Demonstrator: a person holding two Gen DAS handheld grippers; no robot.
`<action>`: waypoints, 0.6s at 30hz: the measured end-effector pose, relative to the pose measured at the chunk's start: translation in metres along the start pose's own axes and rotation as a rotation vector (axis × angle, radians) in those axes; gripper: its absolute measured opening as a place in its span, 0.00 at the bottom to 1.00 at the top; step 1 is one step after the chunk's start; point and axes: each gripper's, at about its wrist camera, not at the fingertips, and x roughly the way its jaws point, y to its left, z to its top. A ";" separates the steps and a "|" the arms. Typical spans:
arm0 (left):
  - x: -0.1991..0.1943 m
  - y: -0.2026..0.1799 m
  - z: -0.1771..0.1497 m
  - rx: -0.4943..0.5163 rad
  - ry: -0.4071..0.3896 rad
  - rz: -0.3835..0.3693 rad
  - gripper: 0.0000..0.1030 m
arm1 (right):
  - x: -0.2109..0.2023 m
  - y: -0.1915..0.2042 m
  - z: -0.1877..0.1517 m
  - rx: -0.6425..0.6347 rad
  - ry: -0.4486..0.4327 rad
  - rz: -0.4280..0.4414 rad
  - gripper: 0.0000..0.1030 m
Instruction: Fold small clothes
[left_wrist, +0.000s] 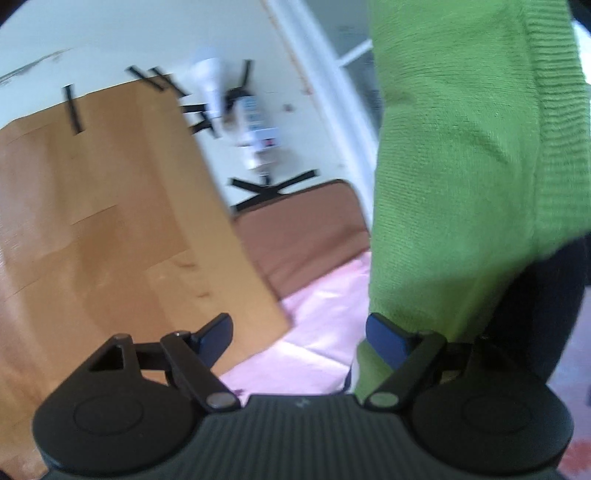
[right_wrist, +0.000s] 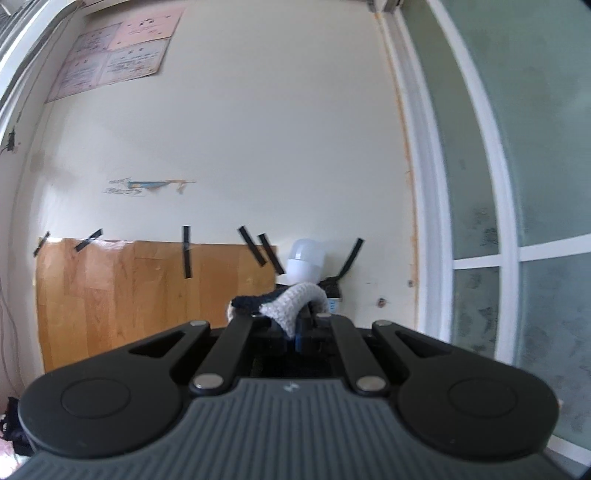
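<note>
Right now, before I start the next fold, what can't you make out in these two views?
- Right wrist view: most of the grey-and-navy knitted piece, hidden behind the shut right claw.
- Left wrist view: the green knit garment, cut off by the top edge.
- Left wrist view: the white labelled object, blurred.

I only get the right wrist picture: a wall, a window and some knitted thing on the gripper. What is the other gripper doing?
Observer: The left gripper is open, with nothing between its fingers.
Operator: Is there any clothing near it?
Observer: Yes, a green knitted garment hangs at the right of that view, right beside one finger.
Operator: What is underneath?
Observer: A pink cloth lies below, partly over a brown cushion.
Operator: And my knitted thing?
Observer: In your own view, the right gripper is shut on a grey and navy knitted piece.
</note>
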 end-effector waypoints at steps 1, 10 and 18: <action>-0.003 -0.003 -0.002 0.014 0.001 -0.014 0.80 | 0.001 -0.003 -0.001 0.004 0.005 -0.008 0.06; -0.027 -0.039 -0.021 0.165 0.010 -0.150 0.80 | 0.006 -0.028 -0.011 0.042 0.021 -0.059 0.06; 0.025 -0.059 -0.004 0.116 0.094 -0.034 0.06 | -0.002 -0.031 -0.006 0.050 0.016 -0.066 0.06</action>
